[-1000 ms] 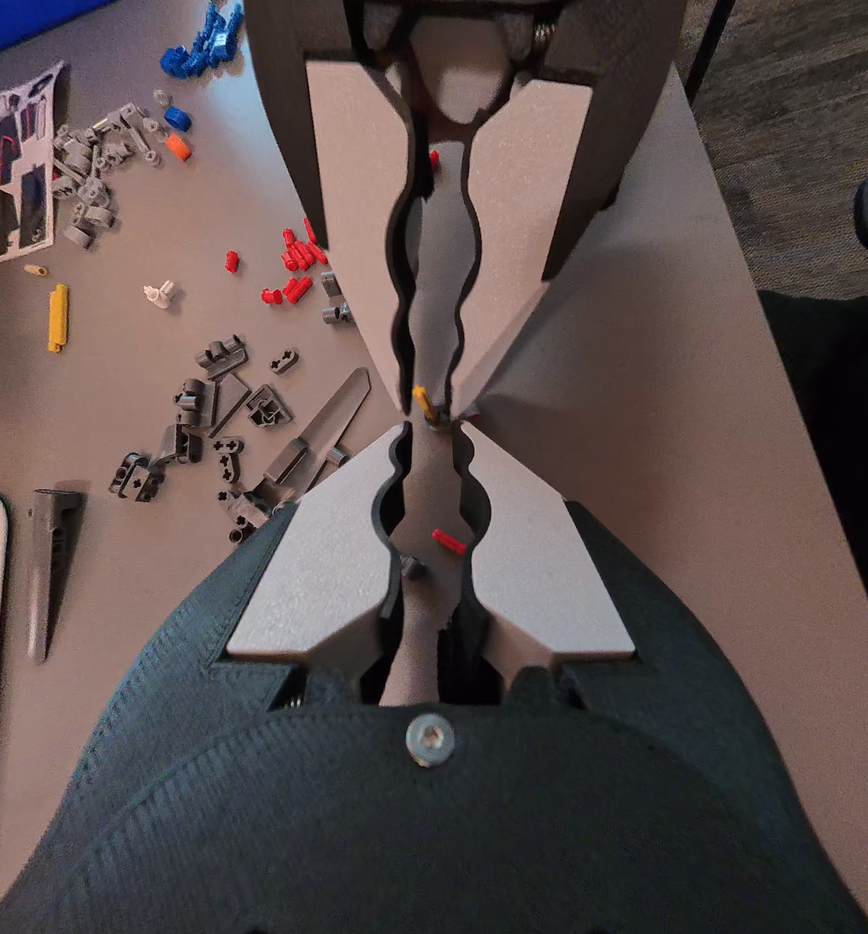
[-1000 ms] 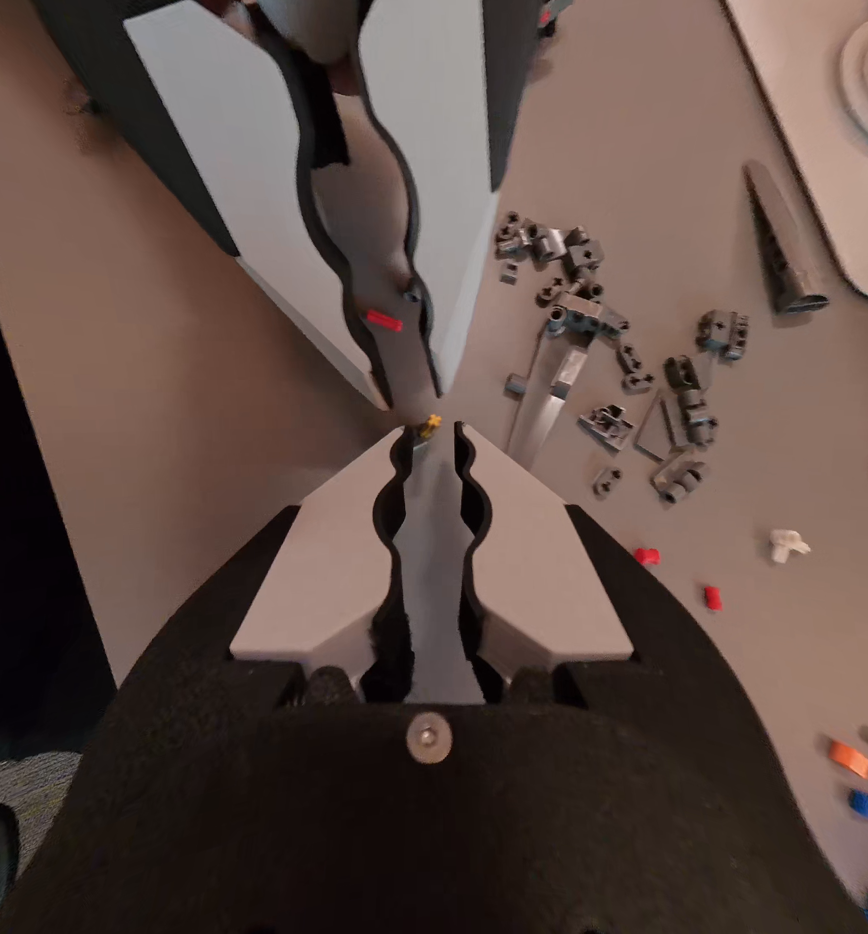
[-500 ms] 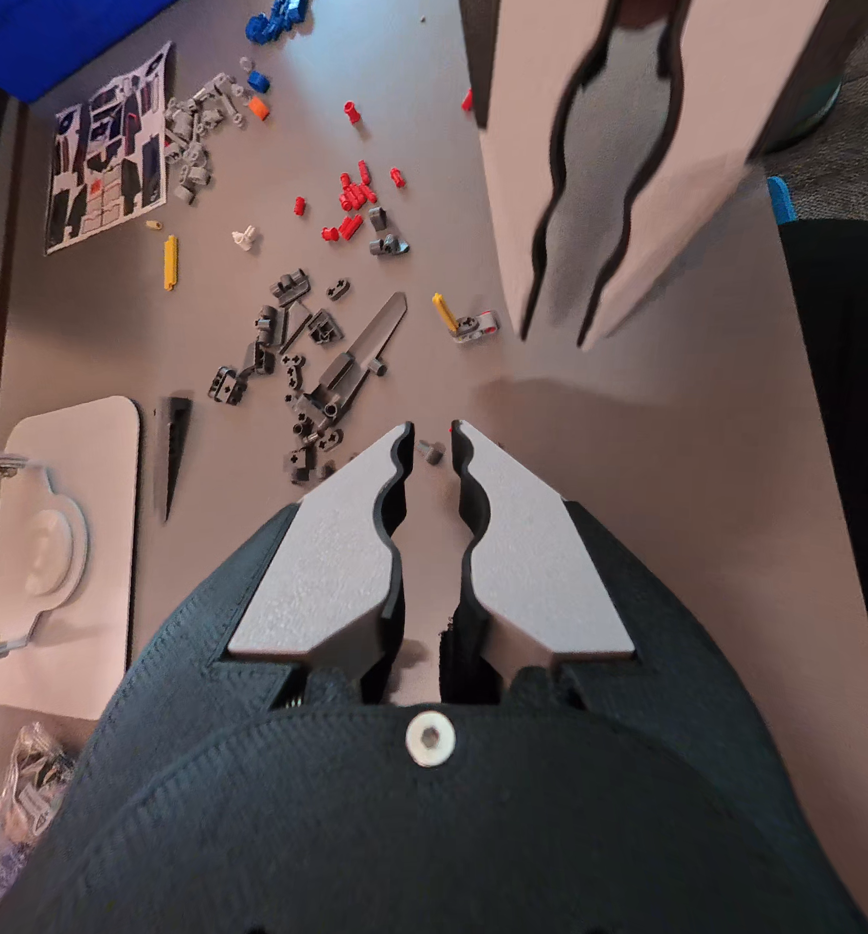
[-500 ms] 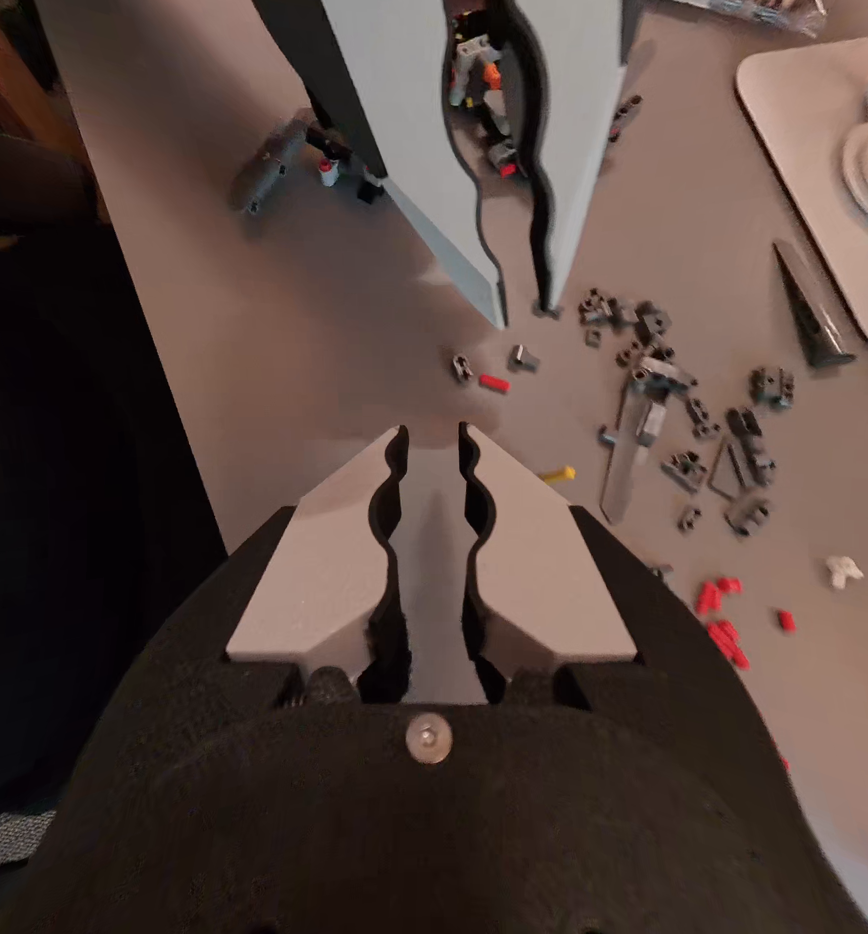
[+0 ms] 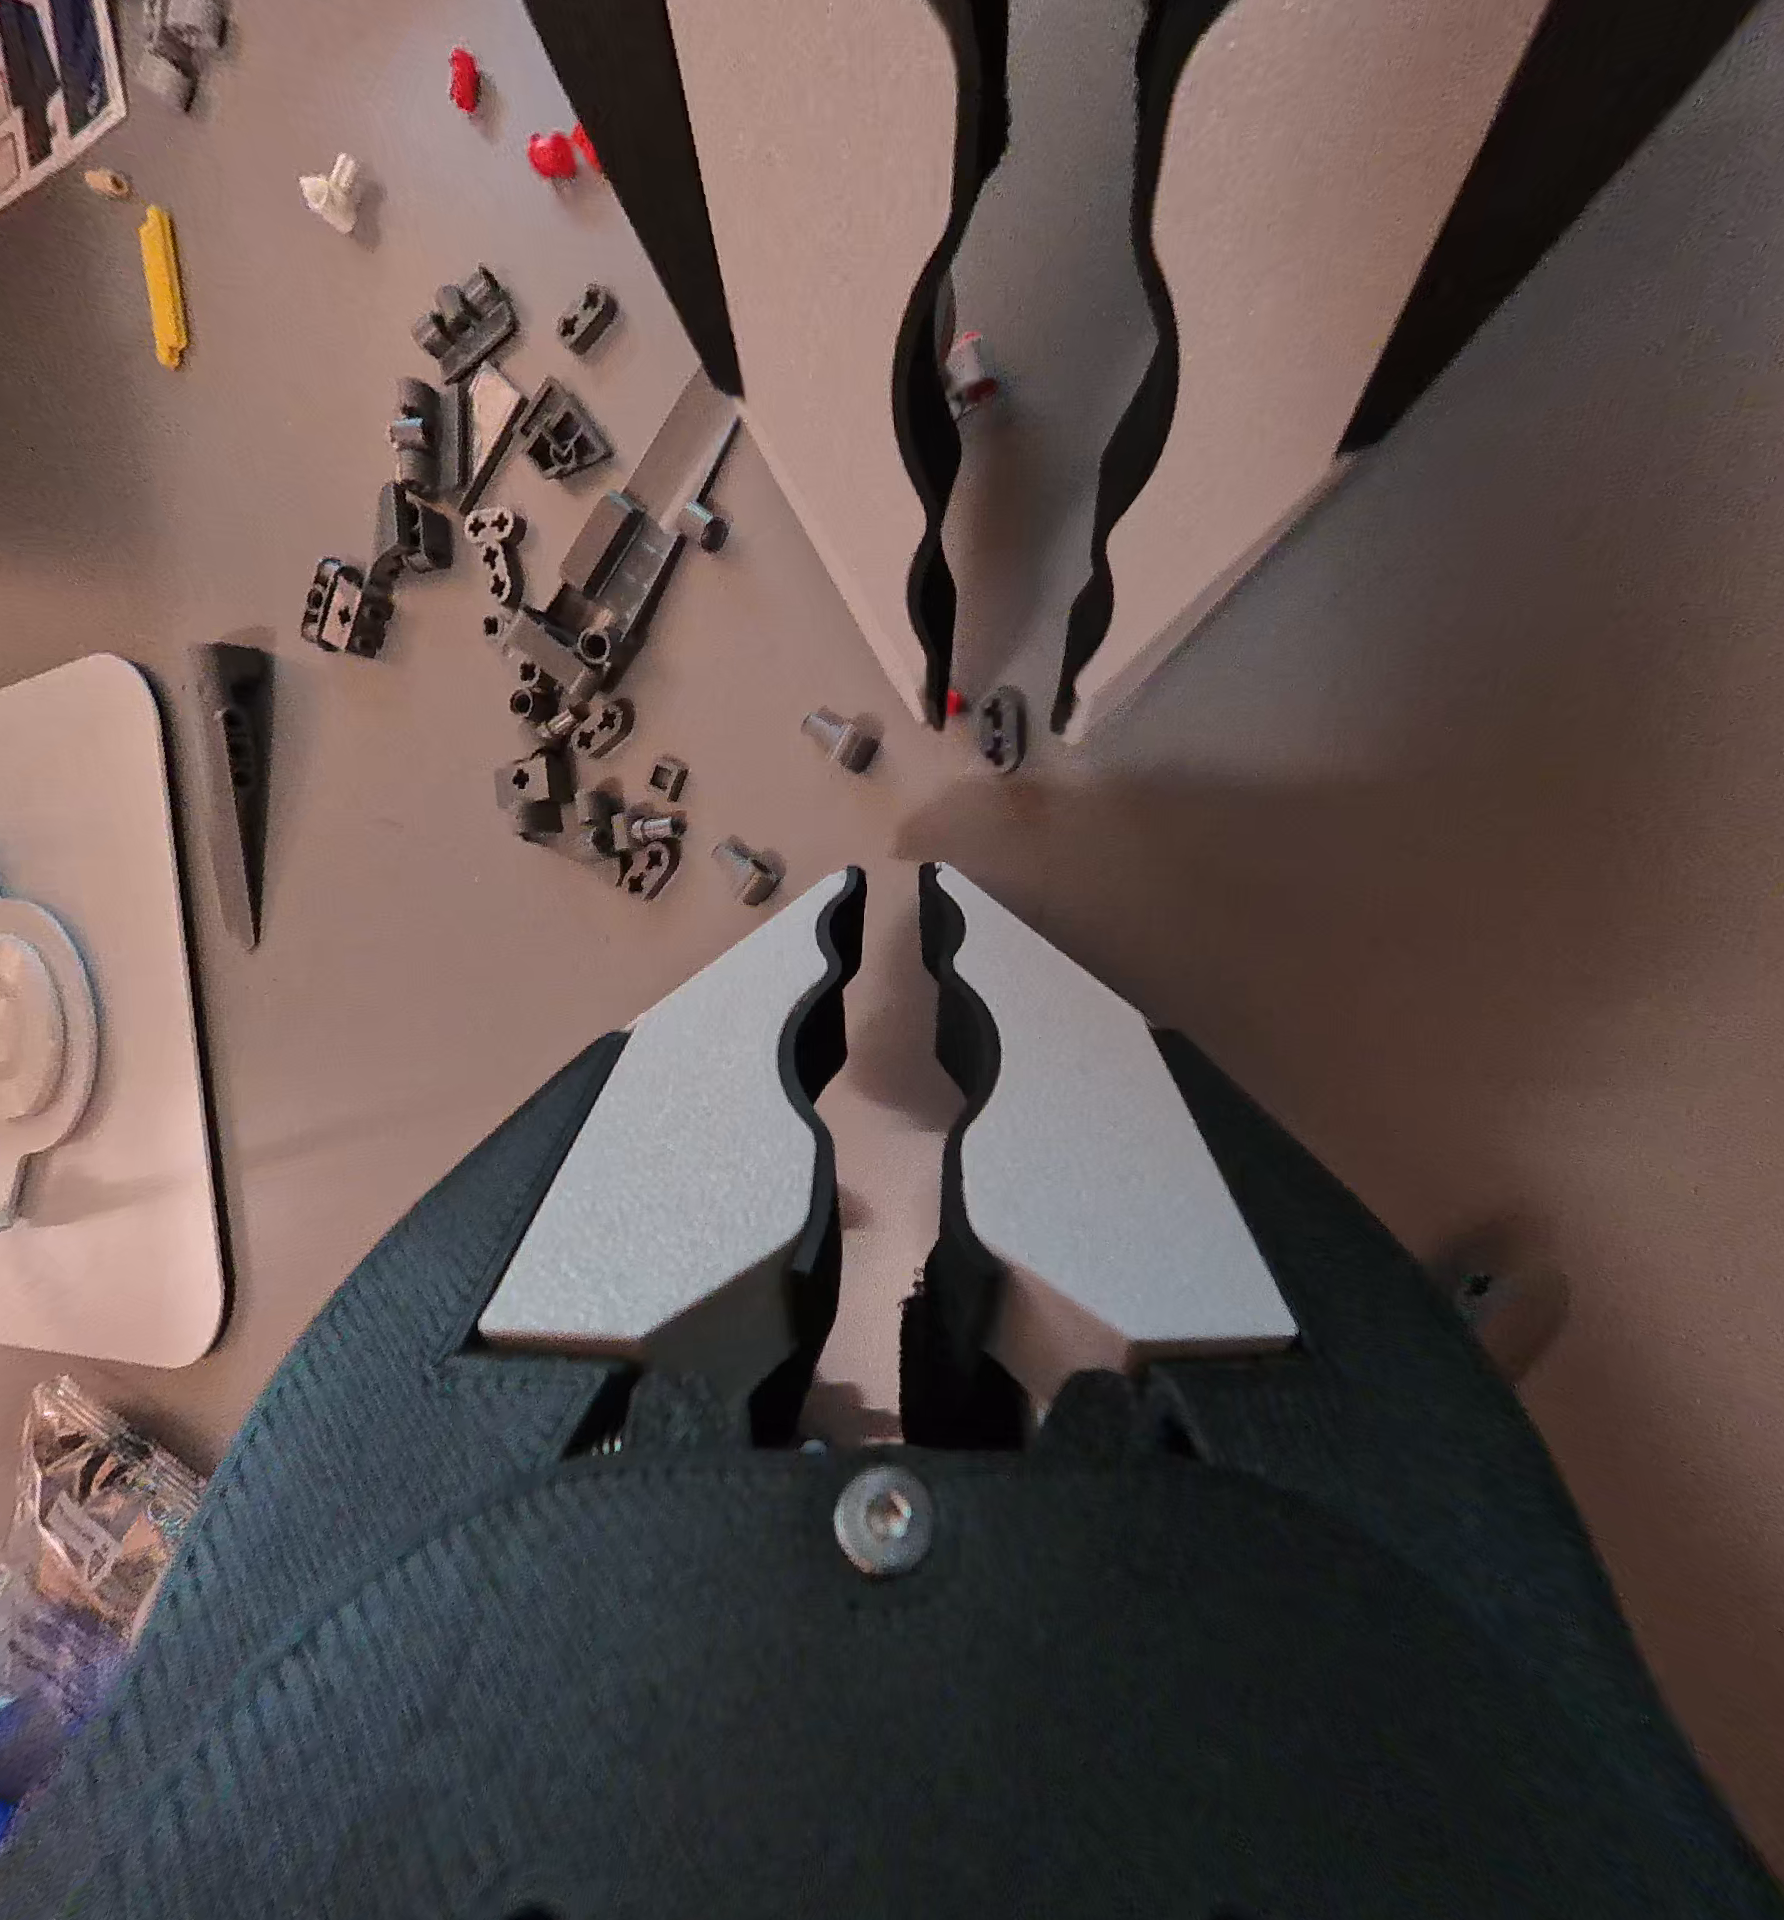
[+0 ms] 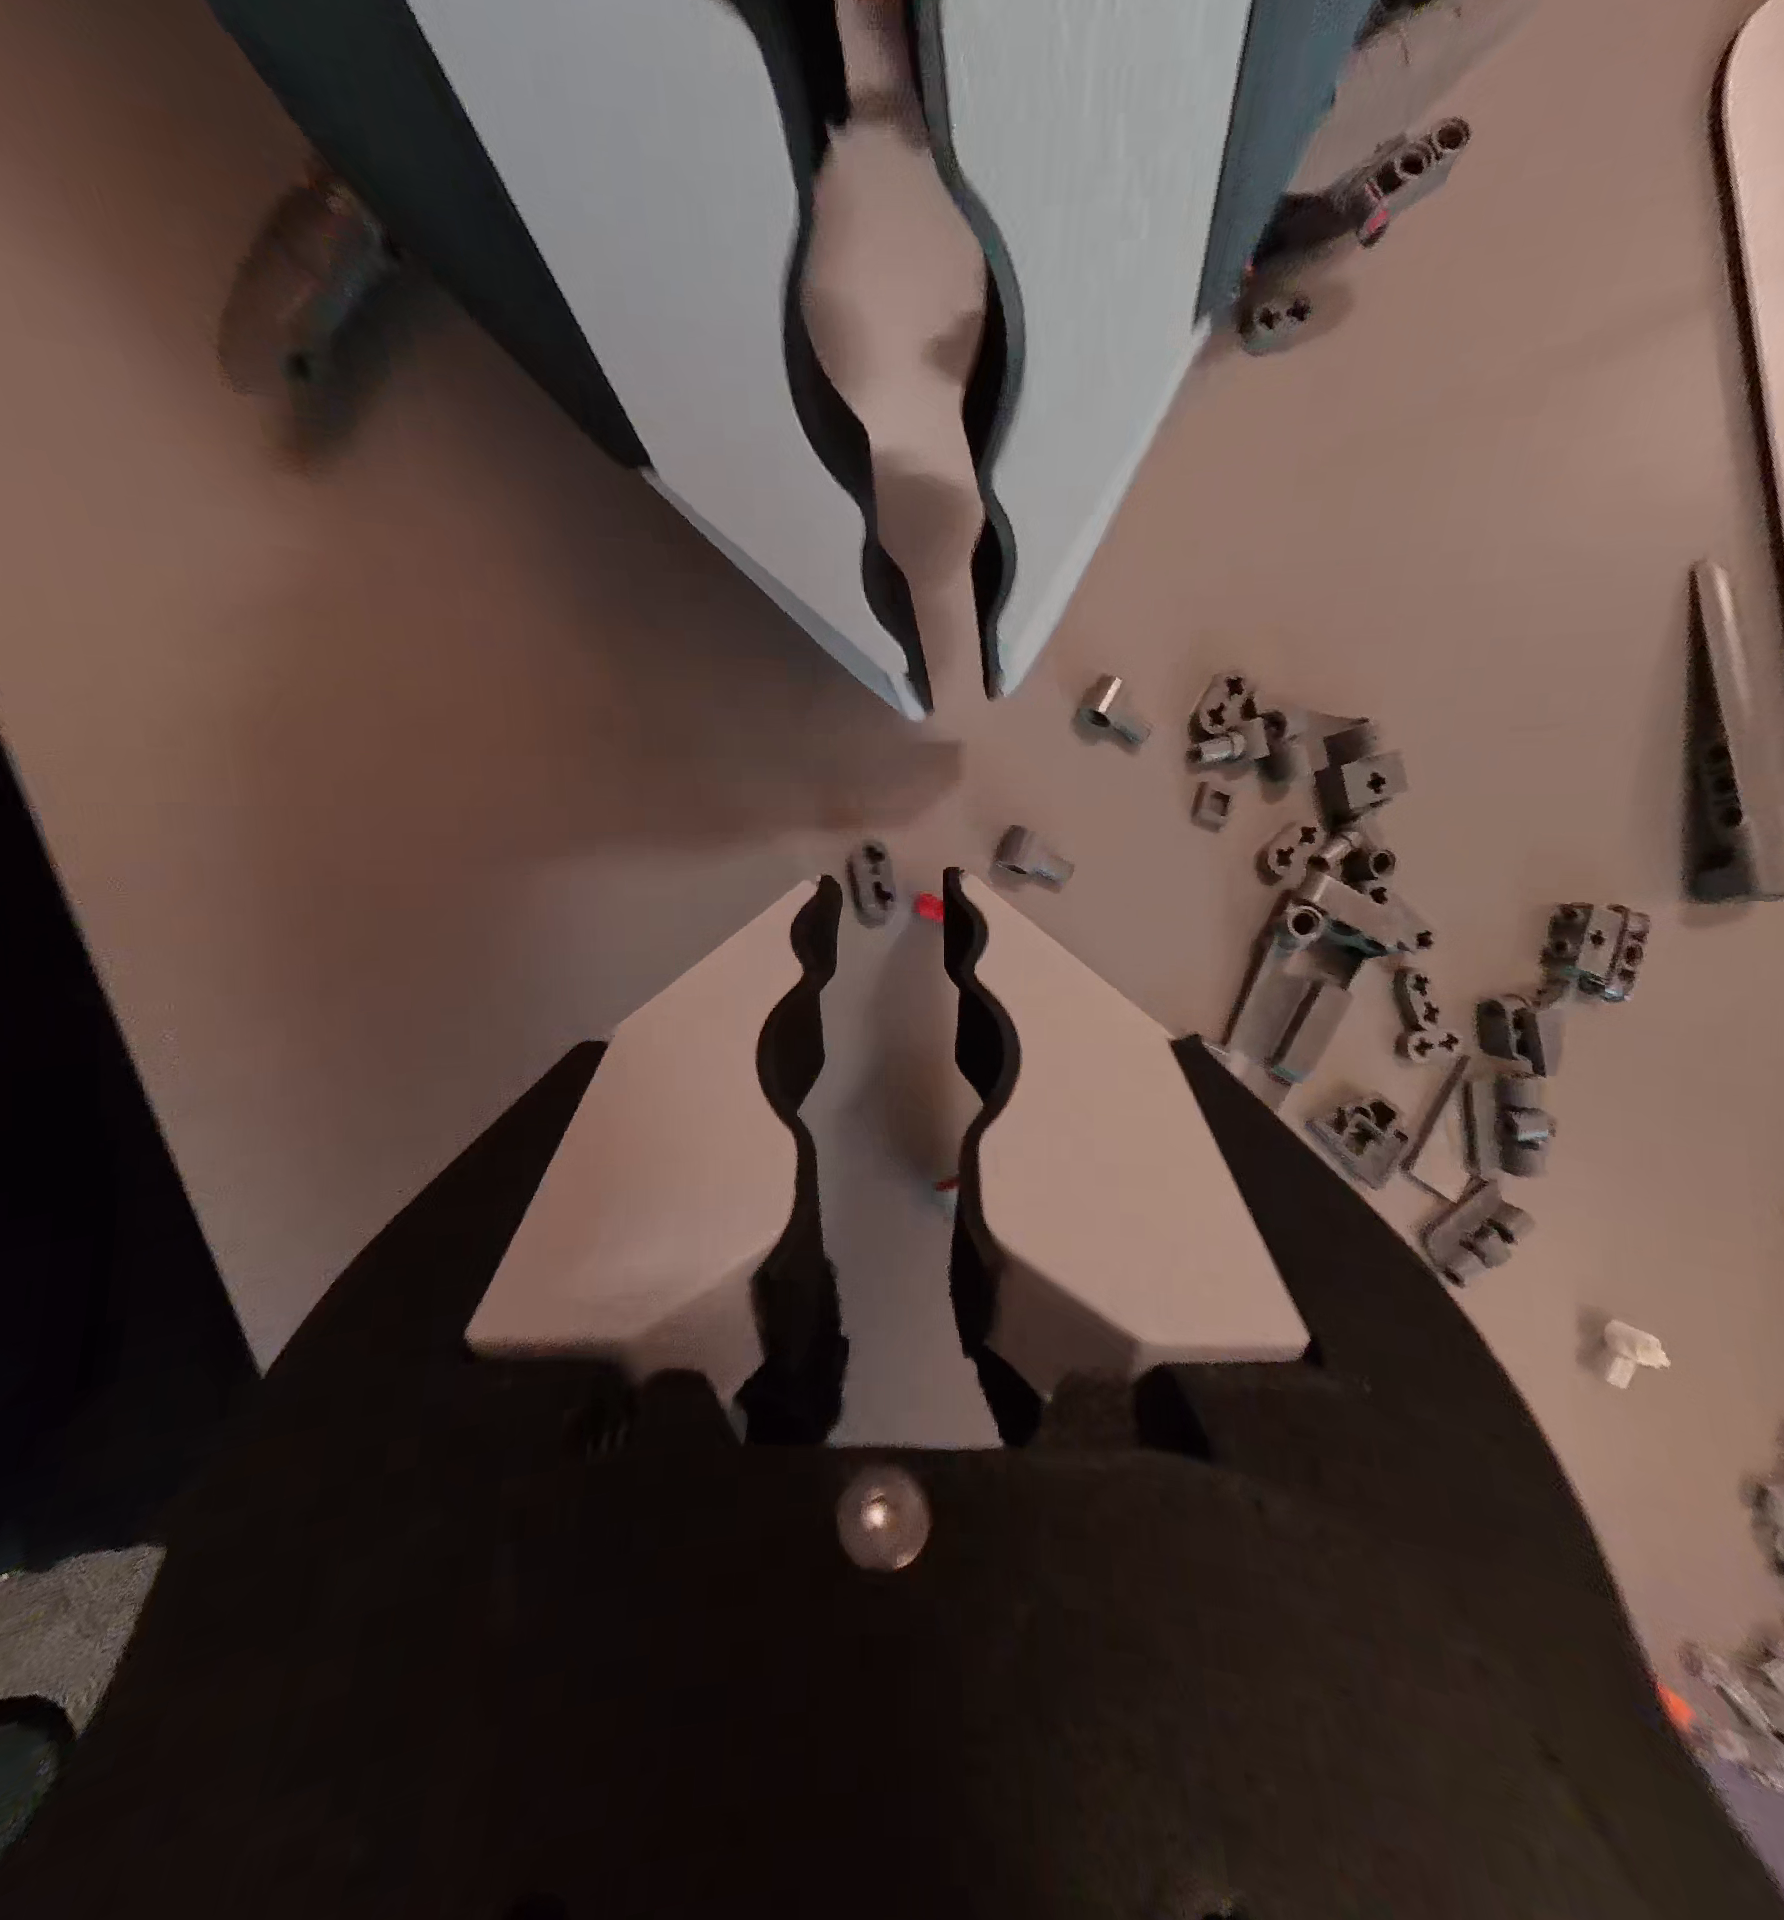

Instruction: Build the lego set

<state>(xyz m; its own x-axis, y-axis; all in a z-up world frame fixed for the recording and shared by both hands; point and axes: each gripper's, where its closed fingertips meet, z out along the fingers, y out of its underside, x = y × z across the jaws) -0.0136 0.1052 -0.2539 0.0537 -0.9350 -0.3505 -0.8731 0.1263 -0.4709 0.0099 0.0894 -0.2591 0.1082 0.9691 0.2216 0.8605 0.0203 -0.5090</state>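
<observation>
Both grippers sit low over a brownish-grey tabletop (image 5: 1490, 727), tips facing each other w/ a short stretch of table between. Left gripper (image 5: 891, 871): jaws released, a narrow gap at the tips, nothing but bare table between them; nearest piece is a small grey L-shaped connector (image 5: 753, 868) lying just beside its left fingertip, not touching. Right gripper (image 6: 886, 883): jaws also released, gap a bit wider; a small dark grey two-hole link (image 6: 872, 881) lies on the table btwn the tips, close to the left finger, and a tiny red pin (image 6: 929, 908) lies right by the right finger's inner edge. Neither pad is pressing on either piece, so nothing is grasped. Same link (image 5: 1002, 727) and red pin (image 5: 955, 703) show in the left wrist view, under the far gripper's tips. Another grey L-shaped connector (image 6: 1028, 860) lies just outside the right gripper's right fingertip, and a similar one (image 6: 1111, 717) sits a little farther on. Beyond those, a loose heap of dark grey building-toy parts (image 6: 1387, 935), incl. a long flat grey blade-like part (image 5: 649, 499). A dark grey tapered wedge piece (image 5: 233, 769) lies beside a pale rounded-corner board (image 5: 88, 1039). Farther off: a yellow bar (image 5: 161, 270), a white connector (image 5: 332, 192), a few red pins (image 5: 550, 151), a printed sheet (image 5: 15, 104) at the table's edge, and a clear plastic bag (image 5: 67, 1538) near the left gripper's body.
</observation>
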